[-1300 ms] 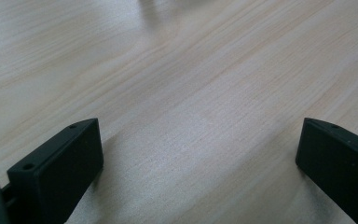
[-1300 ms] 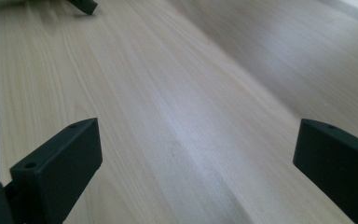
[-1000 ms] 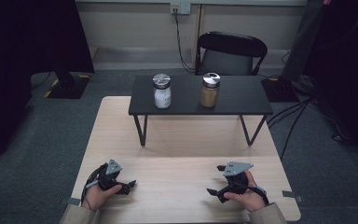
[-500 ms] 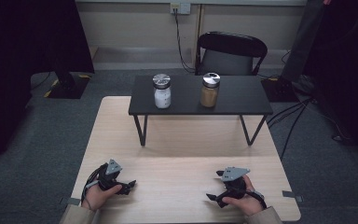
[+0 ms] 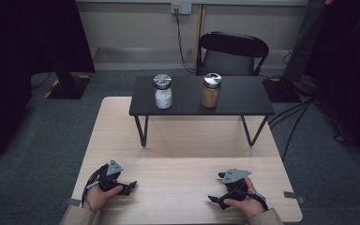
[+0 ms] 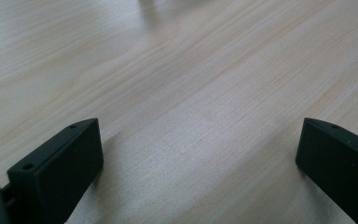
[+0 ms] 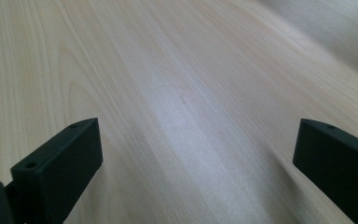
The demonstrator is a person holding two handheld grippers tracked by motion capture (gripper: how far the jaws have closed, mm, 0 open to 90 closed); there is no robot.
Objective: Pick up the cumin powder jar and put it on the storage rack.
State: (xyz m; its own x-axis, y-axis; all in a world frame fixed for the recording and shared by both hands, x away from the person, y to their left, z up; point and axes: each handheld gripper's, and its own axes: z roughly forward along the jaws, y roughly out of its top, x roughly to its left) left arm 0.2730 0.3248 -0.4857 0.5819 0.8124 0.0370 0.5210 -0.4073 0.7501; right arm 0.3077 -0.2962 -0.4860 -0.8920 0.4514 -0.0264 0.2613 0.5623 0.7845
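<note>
1. While both hands rest at the near edge of the light wooden worktop (image 5: 183, 140), the left tongs (image 5: 127, 186) lie at its near left corner, held in the person's left hand (image 5: 98, 197), jaws pointing inward toward the middle.
2. Left tongs, state: released. The left gripper view shows the two black jaws spread wide, bare wood grain between them, nothing held.
3. Right tongs (image 5: 214, 200): at the near right of the worktop, held in the right hand (image 5: 246, 202), jaws pointing inward and toward the left.
4. Right tongs, state: released. The right gripper view shows both jaws wide apart over bare wood, nothing held.
5. Low black table (image 5: 243, 96): stands on the far half of the worktop, on thin angled legs.
6. White-filled jar (image 5: 162, 92): upright, metal lid on, on the left part of the black table; well apart from both tongs, far side, roughly ahead of the gap between them.
7. Brown-filled jar (image 5: 211, 90): upright, metal lid on, to the right of the white-filled jar, not touching it; well apart from the right tongs.
8. Black chair (image 5: 232, 54): on the floor beyond the worktop.
</note>
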